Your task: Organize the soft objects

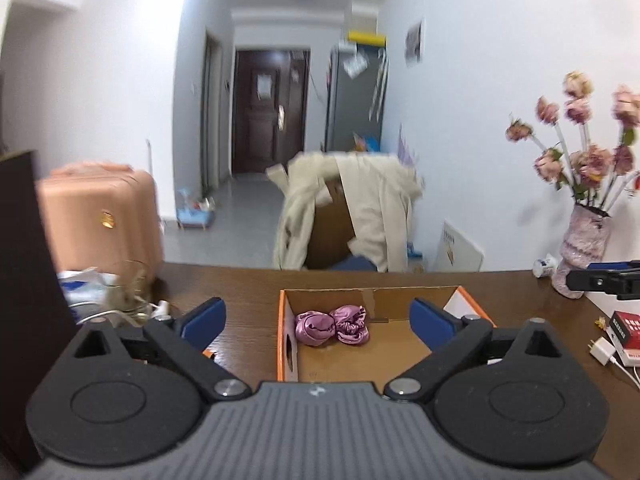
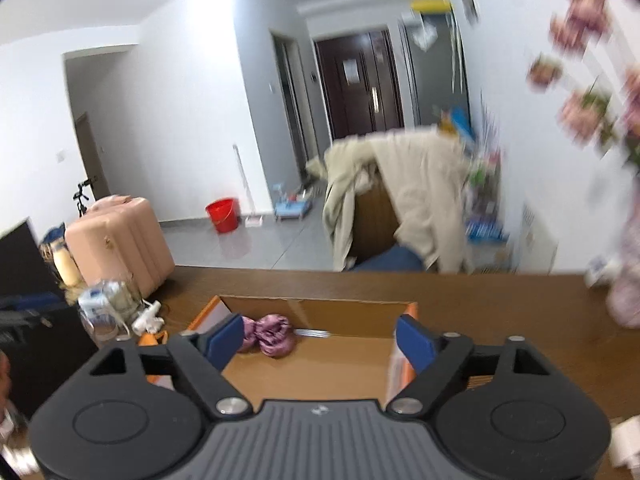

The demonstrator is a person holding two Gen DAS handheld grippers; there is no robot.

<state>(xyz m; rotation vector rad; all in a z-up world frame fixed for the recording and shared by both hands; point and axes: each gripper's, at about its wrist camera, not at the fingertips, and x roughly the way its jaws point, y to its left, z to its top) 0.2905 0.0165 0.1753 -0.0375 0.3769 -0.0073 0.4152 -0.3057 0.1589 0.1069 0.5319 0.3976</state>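
Note:
A bundle of shiny purple cloth (image 1: pixel 331 325) lies in the far left corner of an open cardboard box with orange edges (image 1: pixel 286 332) on the brown table. My left gripper (image 1: pixel 318 320) hangs above the box's near side, open wide, with nothing between its blue pads. In the right wrist view the same purple cloth (image 2: pixel 269 334) lies in the box (image 2: pixel 308 368), just beyond the left pad. My right gripper (image 2: pixel 320 342) is open over the box and holds nothing. The tip of the right gripper (image 1: pixel 604 280) shows at the right edge of the left wrist view.
A vase of pink flowers (image 1: pixel 585 248) stands at the table's right end, with a red box (image 1: pixel 630 330) and a white charger (image 1: pixel 603 351) near it. Clutter with white cables (image 1: pixel 116 300) sits at the left end. Beyond the table are a chair draped with a beige coat (image 1: pixel 356 216) and a pink suitcase (image 1: pixel 100 216).

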